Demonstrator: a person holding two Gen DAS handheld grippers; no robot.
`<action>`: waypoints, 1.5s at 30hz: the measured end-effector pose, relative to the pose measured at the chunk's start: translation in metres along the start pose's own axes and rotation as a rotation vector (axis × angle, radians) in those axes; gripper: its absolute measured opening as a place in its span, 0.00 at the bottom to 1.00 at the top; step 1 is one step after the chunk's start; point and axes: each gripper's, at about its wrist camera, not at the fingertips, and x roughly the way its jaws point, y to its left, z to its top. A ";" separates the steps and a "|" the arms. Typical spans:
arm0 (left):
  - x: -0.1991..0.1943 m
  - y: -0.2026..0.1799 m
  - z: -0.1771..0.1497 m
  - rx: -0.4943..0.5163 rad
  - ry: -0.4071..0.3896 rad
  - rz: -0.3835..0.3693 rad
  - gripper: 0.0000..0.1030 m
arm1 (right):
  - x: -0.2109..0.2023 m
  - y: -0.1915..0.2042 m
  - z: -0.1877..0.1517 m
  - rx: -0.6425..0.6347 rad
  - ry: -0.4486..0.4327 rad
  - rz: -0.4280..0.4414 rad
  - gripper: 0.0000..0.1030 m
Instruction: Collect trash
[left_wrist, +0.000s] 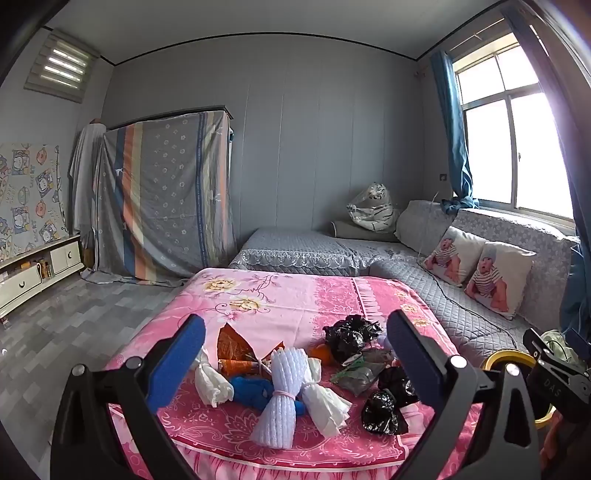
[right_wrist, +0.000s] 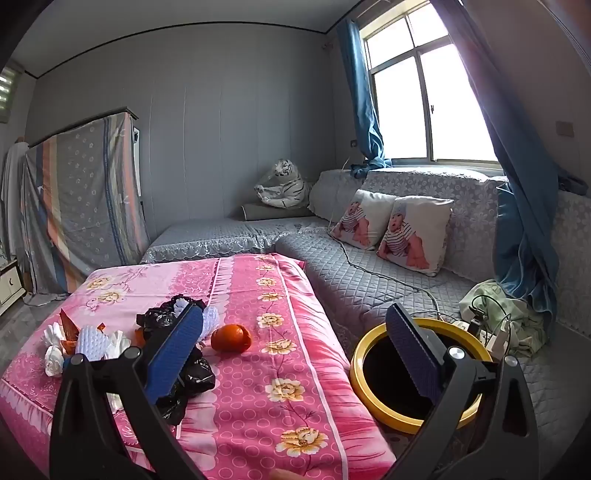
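Note:
A heap of trash lies on the pink flowered table cover (left_wrist: 288, 295): a pale ribbed foam net (left_wrist: 280, 395), crumpled white tissues (left_wrist: 212, 384), a blue scrap (left_wrist: 251, 391), an orange wrapper (left_wrist: 236, 350) and black plastic bags (left_wrist: 351, 338). My left gripper (left_wrist: 295, 369) hovers open just before this heap, nothing between its fingers. An orange peel (right_wrist: 231, 338) lies apart on the cover (right_wrist: 295, 332). A yellow-rimmed bin (right_wrist: 369, 354) stands to the right of the table. My right gripper (right_wrist: 295, 358) is open and empty, spanning the table's edge and the bin.
A grey quilted sofa (right_wrist: 369, 280) with two printed cushions (right_wrist: 413, 236) runs along the right under the window. A cable (right_wrist: 369, 273) and a power strip (right_wrist: 480, 332) lie on it beside a greenish cloth. A covered wardrobe (left_wrist: 166, 195) and low cabinet (left_wrist: 37, 269) stand left.

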 end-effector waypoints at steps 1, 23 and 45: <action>0.000 0.000 0.000 -0.001 0.001 -0.001 0.92 | 0.000 0.000 0.000 -0.002 -0.005 0.000 0.92; 0.001 0.000 0.000 0.001 0.007 -0.002 0.92 | 0.001 -0.004 -0.001 0.004 0.007 -0.003 0.92; 0.001 -0.001 0.000 0.005 0.008 0.000 0.92 | 0.006 -0.004 -0.004 0.014 0.012 -0.005 0.92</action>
